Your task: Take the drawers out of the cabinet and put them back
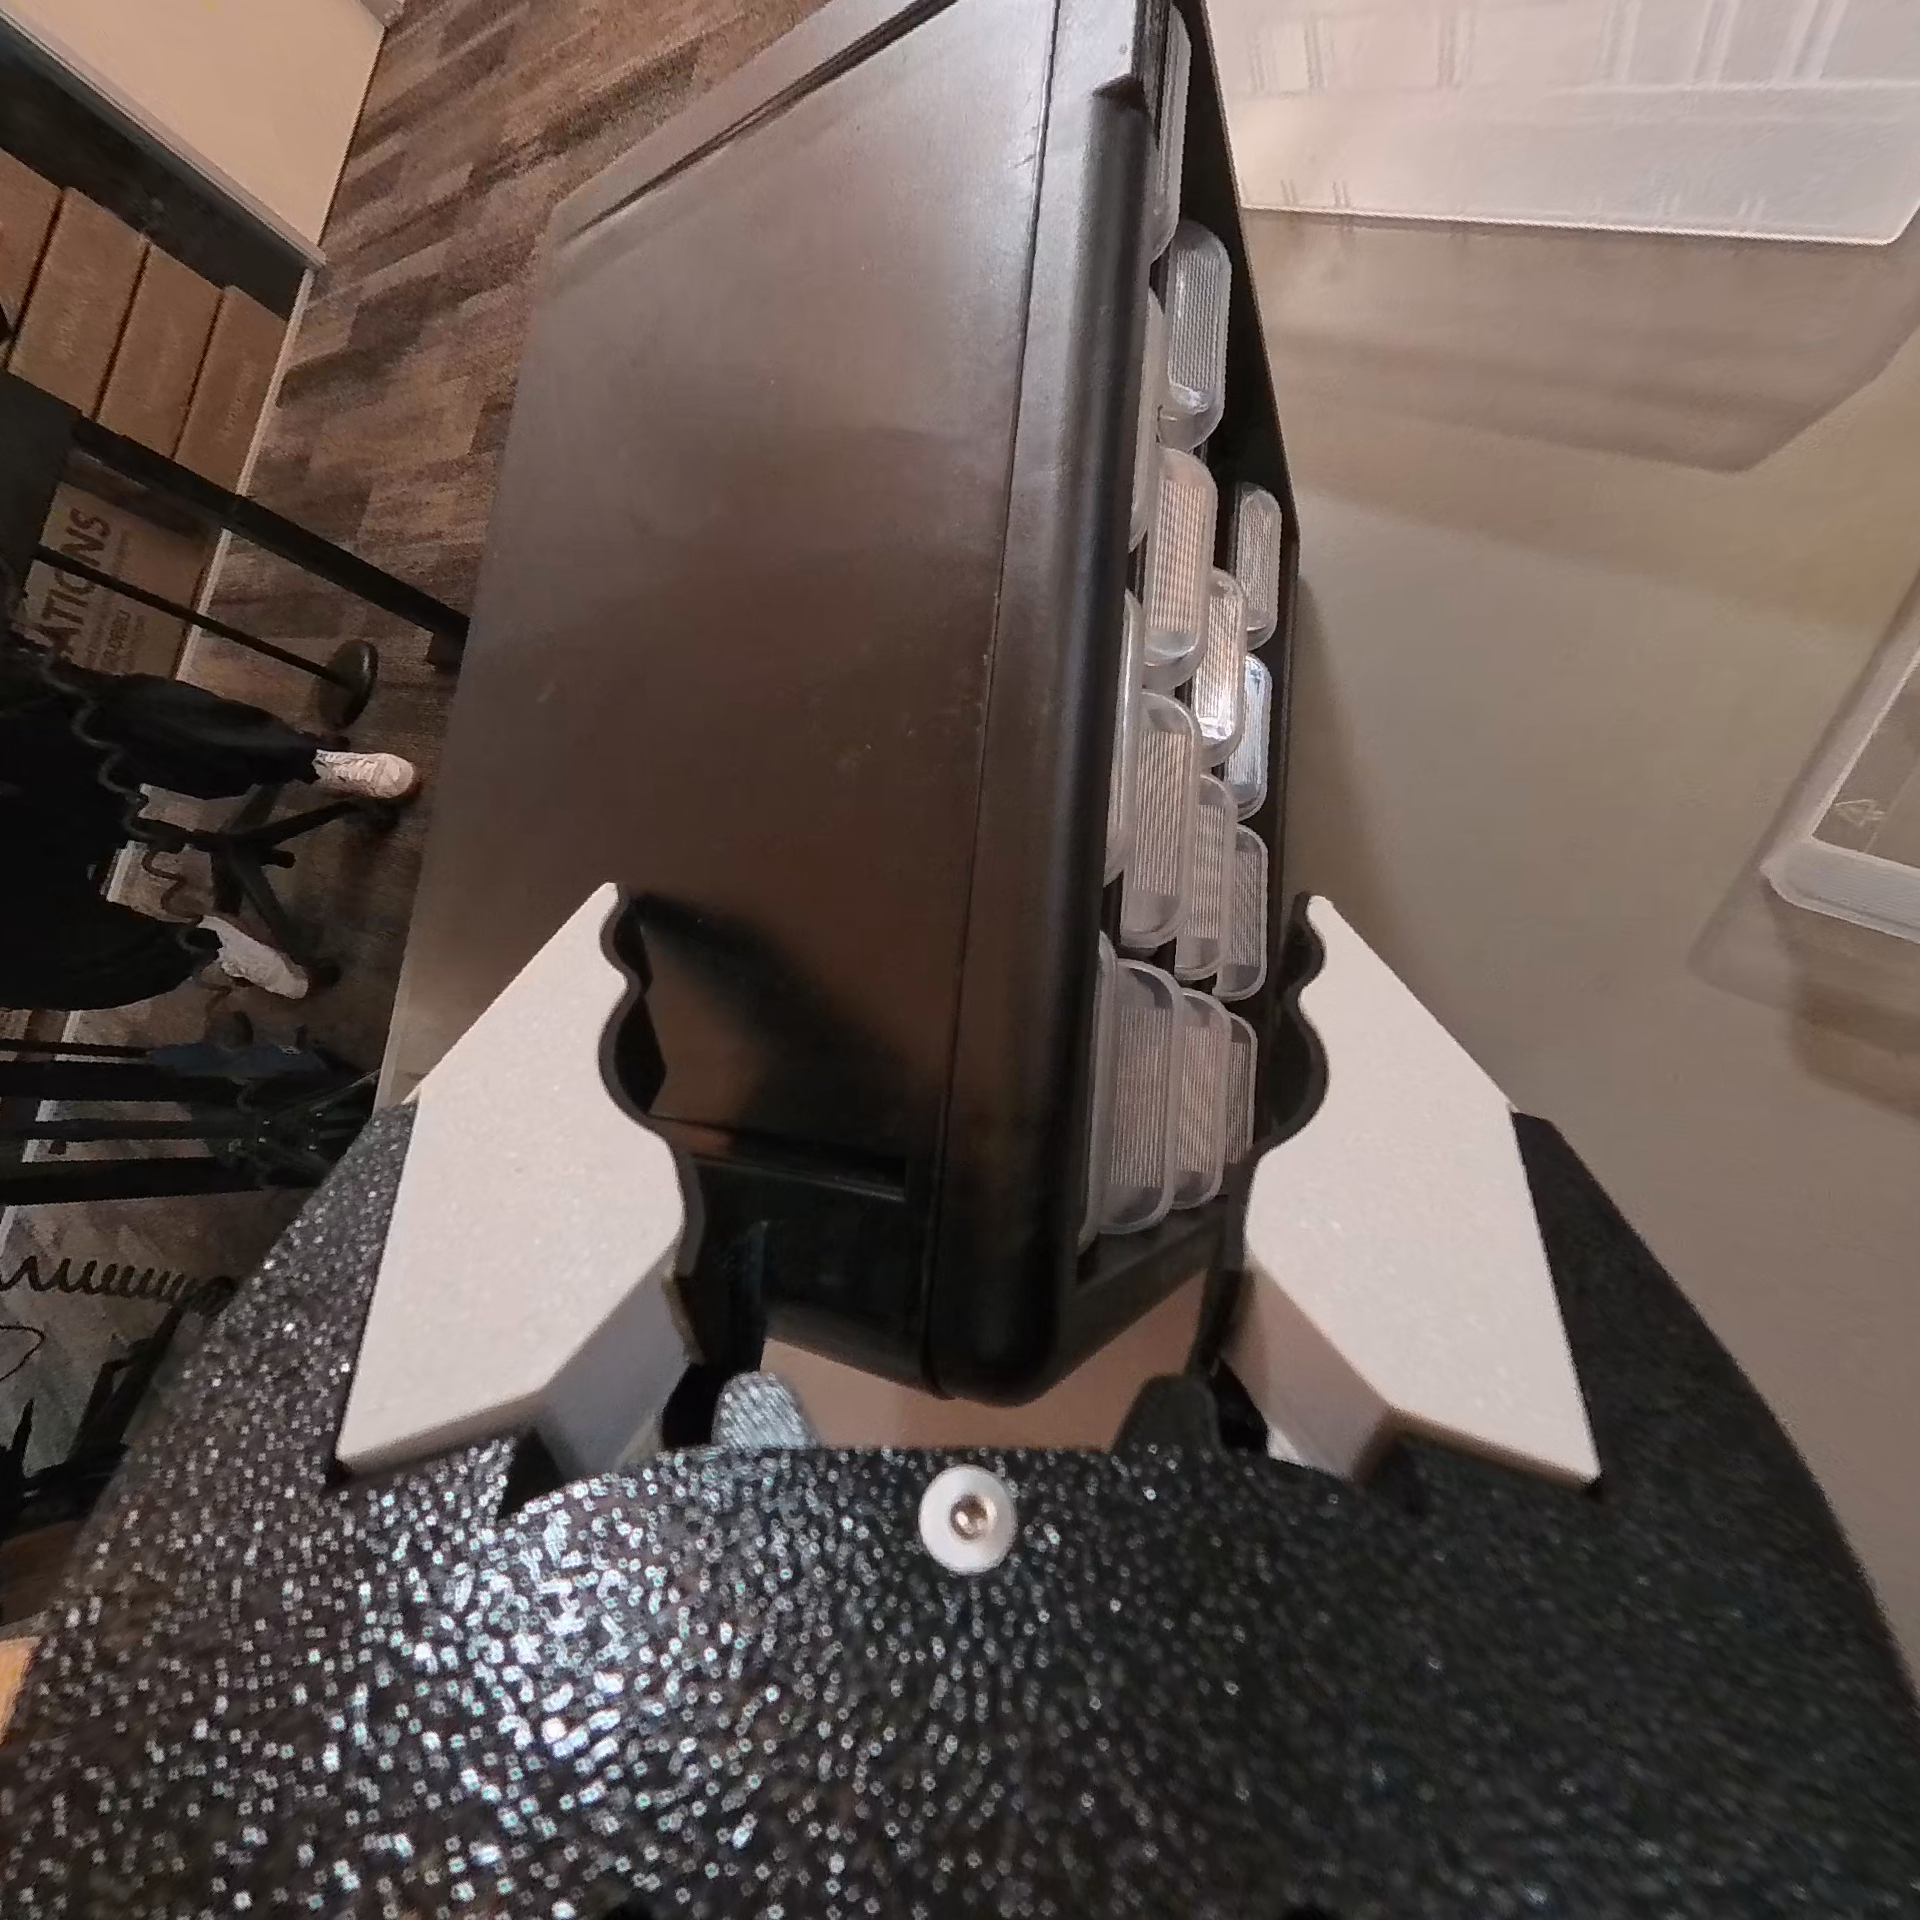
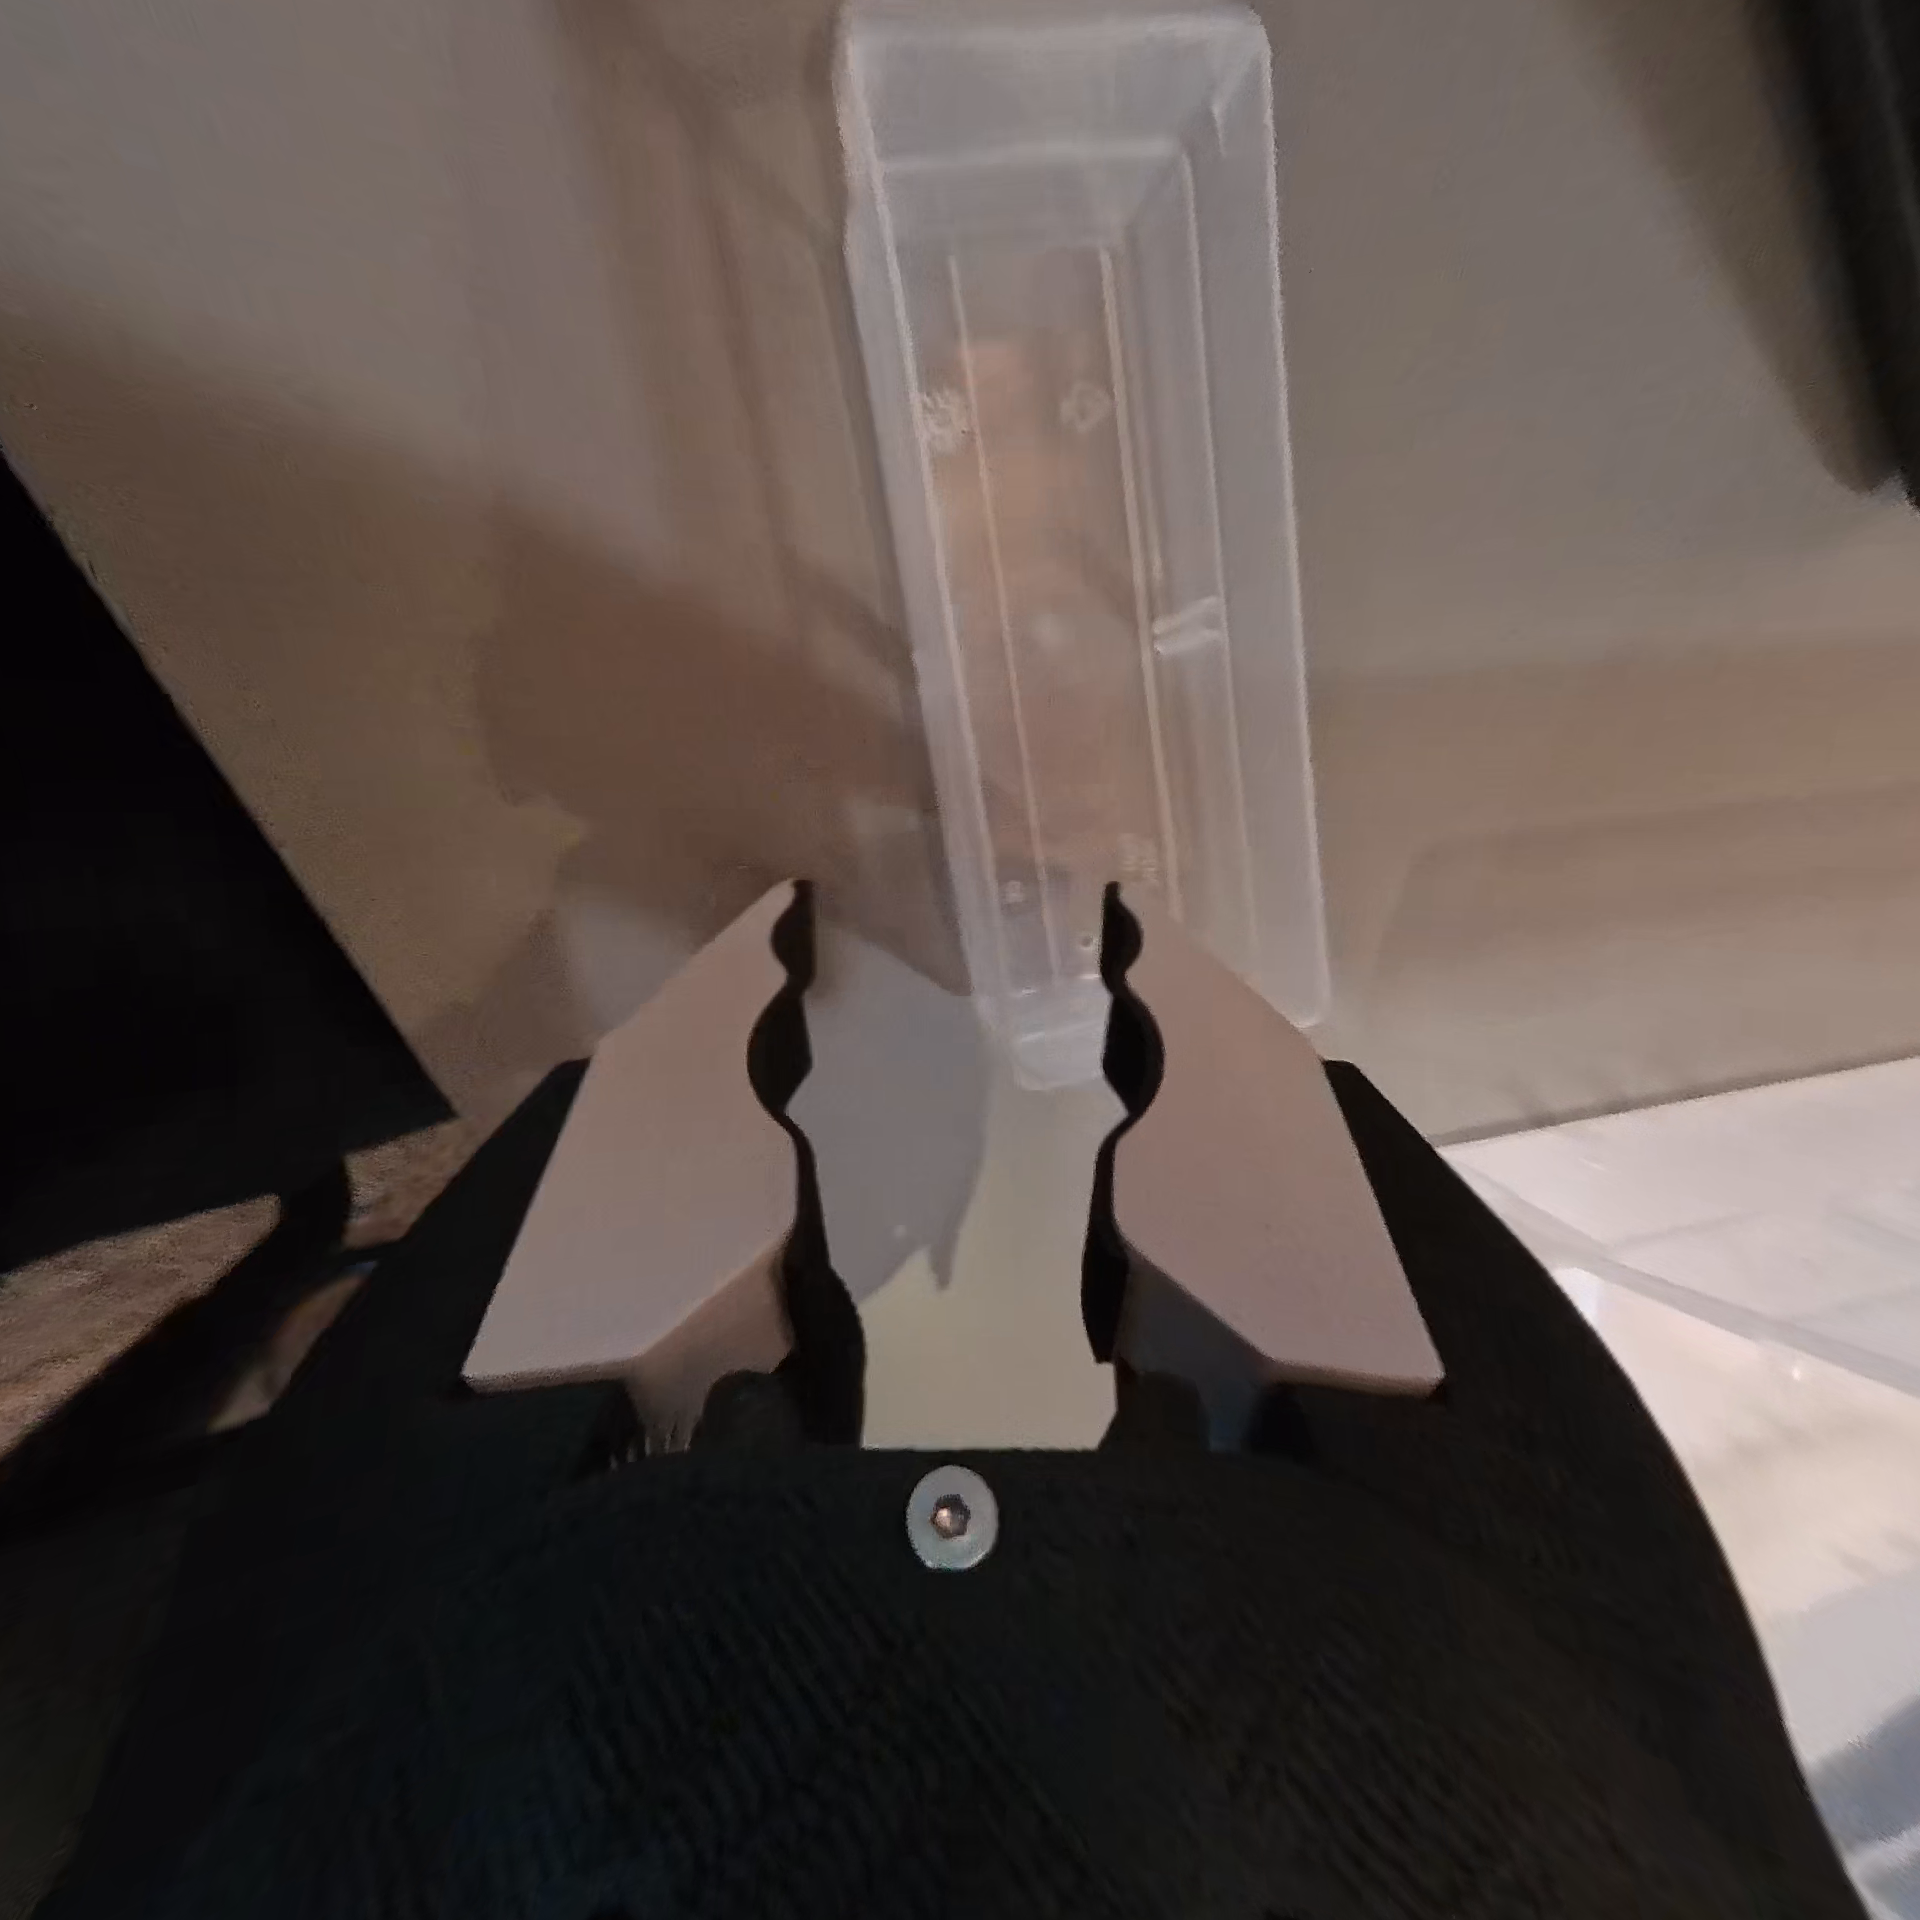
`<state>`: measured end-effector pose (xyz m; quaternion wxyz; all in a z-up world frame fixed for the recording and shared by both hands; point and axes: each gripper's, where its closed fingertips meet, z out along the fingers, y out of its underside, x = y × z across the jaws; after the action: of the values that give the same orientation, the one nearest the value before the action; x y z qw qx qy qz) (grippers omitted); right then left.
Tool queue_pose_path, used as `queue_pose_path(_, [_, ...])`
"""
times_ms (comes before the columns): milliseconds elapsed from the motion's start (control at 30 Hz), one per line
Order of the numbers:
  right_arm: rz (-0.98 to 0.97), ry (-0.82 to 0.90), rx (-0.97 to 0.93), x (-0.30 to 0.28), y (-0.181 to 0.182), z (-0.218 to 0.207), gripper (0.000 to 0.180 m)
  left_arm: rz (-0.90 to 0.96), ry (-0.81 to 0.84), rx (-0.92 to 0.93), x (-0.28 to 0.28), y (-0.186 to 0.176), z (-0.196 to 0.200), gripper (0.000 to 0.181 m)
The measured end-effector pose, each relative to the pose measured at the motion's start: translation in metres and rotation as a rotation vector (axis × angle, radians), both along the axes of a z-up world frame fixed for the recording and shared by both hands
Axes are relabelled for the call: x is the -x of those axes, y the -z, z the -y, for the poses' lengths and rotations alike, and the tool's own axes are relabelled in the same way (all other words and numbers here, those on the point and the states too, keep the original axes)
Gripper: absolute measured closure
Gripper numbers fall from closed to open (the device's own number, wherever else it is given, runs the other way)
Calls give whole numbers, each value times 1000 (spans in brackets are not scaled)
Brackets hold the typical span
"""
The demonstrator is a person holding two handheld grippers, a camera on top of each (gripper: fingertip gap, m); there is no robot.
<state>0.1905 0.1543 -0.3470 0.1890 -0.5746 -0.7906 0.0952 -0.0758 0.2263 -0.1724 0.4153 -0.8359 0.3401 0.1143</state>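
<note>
The black cabinet (image 1: 769,582) fills the left wrist view, seen end-on, with several clear drawers (image 1: 1174,810) in its front. My left gripper (image 1: 961,904) is spread wide, one finger on each side of the cabinet's near end, gripping it. In the right wrist view a clear empty drawer (image 2: 1081,436) lies on the beige table (image 2: 416,312), pointing away from me. My right gripper (image 2: 956,894) is open. The drawer's near end sits between the fingertips, close to the right finger (image 2: 1226,1122) and apart from the left one. The picture is blurred.
Other clear drawers lie on the table at the top right (image 1: 1558,104) and the right edge (image 1: 1849,831). A clear container (image 2: 1662,1299) is at the lower right. Left of the table are carpet, cardboard boxes (image 1: 135,312), a chair base and tripod legs (image 1: 156,1132).
</note>
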Motion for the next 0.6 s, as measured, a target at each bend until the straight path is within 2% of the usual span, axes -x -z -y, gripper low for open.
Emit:
queue_pose_path(67, [16, -44, -40, -1, 1, -10, 149, 2, 0, 1, 0, 0, 0, 63])
queue_pose_path(167, [69, -135, -126, 0, 2, -25, 171, 6, 0, 5, 0, 0, 0, 63])
queue_pose_path(267, [157, -323, -226, 0, 5, -35, 179, 8, -2, 9, -1, 0, 0, 62])
queue_pose_path(333, [220, -452, -306, 2, 6, -45, 180, 12, -3, 11, -1, 0, 0, 62])
queue_pose_path(433, [291, -551, -419, 14, 2, -65, 177, 19, -4, 15, -1, 0, 0, 61])
queue_pose_path(533, [293, -563, -460, 29, -7, -73, 153, 27, -6, 20, -2, -1, 0, 61])
queue_pose_path(600, [288, -477, -444, 31, -17, -78, 137, 30, -5, 22, -2, -1, 0, 61])
